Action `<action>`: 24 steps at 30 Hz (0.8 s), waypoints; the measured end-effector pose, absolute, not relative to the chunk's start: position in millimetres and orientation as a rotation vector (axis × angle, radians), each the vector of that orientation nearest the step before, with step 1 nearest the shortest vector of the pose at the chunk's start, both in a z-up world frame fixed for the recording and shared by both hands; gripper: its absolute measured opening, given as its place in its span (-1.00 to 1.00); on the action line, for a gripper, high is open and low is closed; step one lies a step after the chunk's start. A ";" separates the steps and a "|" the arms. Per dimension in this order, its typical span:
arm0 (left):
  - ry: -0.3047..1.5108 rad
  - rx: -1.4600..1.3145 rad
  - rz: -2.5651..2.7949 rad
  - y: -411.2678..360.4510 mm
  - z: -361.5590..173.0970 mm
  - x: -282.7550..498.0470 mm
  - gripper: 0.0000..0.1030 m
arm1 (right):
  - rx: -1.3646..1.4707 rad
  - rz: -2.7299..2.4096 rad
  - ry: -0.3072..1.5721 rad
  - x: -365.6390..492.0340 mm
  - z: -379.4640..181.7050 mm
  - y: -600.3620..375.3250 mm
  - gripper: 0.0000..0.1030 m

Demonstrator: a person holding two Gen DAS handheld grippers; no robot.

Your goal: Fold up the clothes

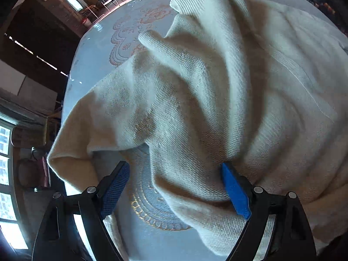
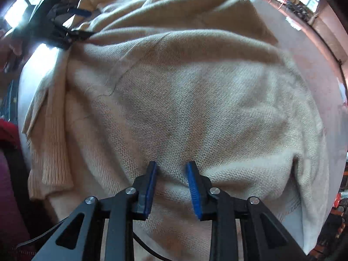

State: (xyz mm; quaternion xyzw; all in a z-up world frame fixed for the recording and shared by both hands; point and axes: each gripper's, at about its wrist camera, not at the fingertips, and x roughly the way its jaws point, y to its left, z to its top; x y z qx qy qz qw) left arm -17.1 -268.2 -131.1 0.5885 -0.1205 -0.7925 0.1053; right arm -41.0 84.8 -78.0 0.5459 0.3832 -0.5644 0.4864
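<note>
A cream knitted sweater [image 1: 217, 100] lies crumpled in deep folds on a round table [image 1: 95, 52] with a pale patterned cover. My left gripper [image 1: 175, 169] is open wide, pointing steeply down at the sweater's near edge. A fold of the knit runs between its blue pads, and the right pad [image 1: 233, 187] rests against the cloth. In the right wrist view the sweater [image 2: 184, 100] fills the frame, ribbed hem at the left. My right gripper [image 2: 171, 168] hangs straight above it, pads a narrow gap apart, nothing pinched. The left gripper [image 2: 86, 22] shows at the sweater's far left corner.
The table rim [image 2: 322, 69] curves close on the right, with bare cover beyond the sweater. A hand [image 2: 9, 50] holds the left tool at the upper left. Red and magenta fabric [image 2: 8, 174] sits off the table's left side. Windows and furniture [image 1: 43, 28] surround the table.
</note>
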 end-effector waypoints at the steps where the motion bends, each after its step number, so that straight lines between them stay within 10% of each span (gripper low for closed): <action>1: -0.350 1.677 -2.360 -271.7 -120.5 -23.9 0.68 | 1.368 -1.301 0.947 -40.7 -74.8 85.6 -0.54; 7: -0.209 1.527 -2.432 -279.6 -108.1 -116.2 0.68 | 1.311 -1.694 0.599 -182.8 -5.1 29.4 -0.42; 24: 0.174 1.474 -2.240 -307.6 -152.8 -86.0 0.96 | 1.363 -1.491 0.772 -252.4 -88.3 -198.0 -0.41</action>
